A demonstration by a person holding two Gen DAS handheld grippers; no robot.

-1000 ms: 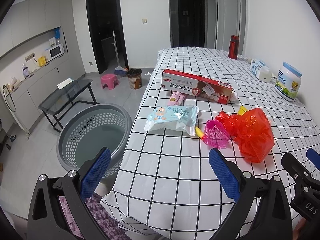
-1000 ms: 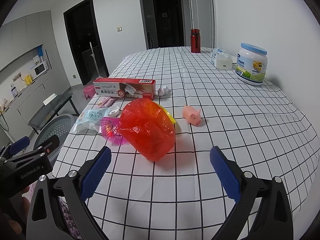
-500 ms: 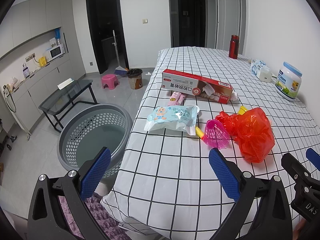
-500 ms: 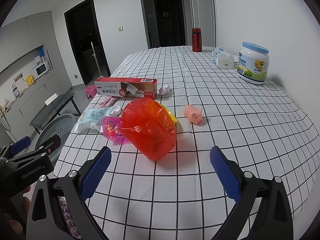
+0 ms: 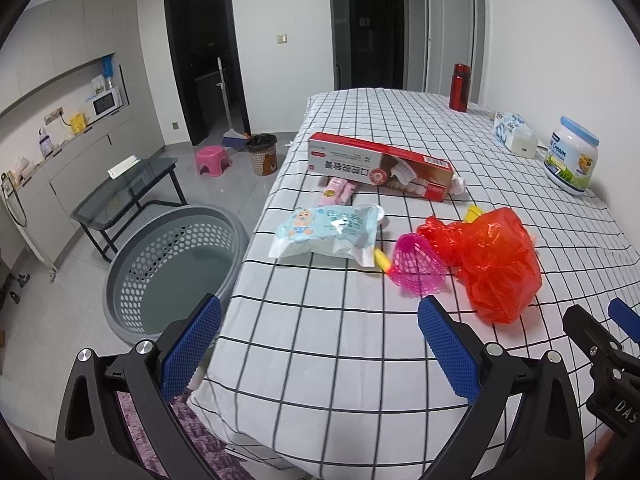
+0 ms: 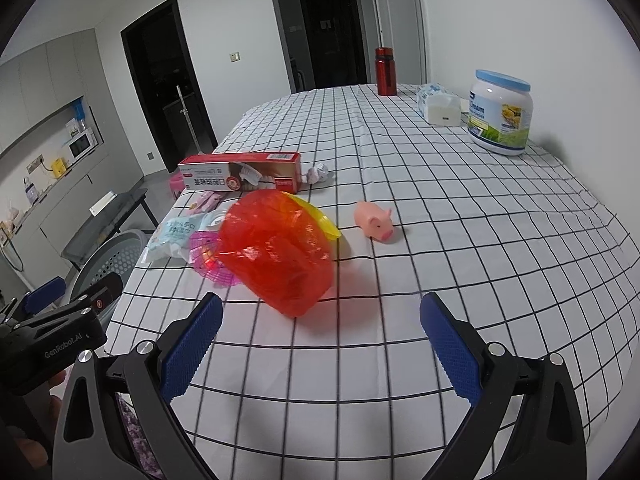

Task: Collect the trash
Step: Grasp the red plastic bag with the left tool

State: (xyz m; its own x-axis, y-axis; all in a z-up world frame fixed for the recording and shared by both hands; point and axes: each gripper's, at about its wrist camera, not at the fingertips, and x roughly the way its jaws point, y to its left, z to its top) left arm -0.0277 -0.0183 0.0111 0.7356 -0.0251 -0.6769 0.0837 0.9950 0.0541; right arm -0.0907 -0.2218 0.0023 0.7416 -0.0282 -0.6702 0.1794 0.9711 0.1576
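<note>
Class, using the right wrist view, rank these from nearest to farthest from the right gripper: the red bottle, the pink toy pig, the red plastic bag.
1. Red plastic bag: just ahead of the right gripper, slightly left.
2. Pink toy pig: further back, slightly right.
3. Red bottle: at the table's far end.

red flask (image 6: pixel 385 71) - far end | cream tub (image 6: pixel 500 112) - by wall | pink stool (image 5: pixel 213 160) - floor

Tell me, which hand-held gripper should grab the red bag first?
Probably the right hand-held gripper: it is open with the red plastic bag straight ahead. The left hand-held gripper points more toward the wipes pack.
</note>
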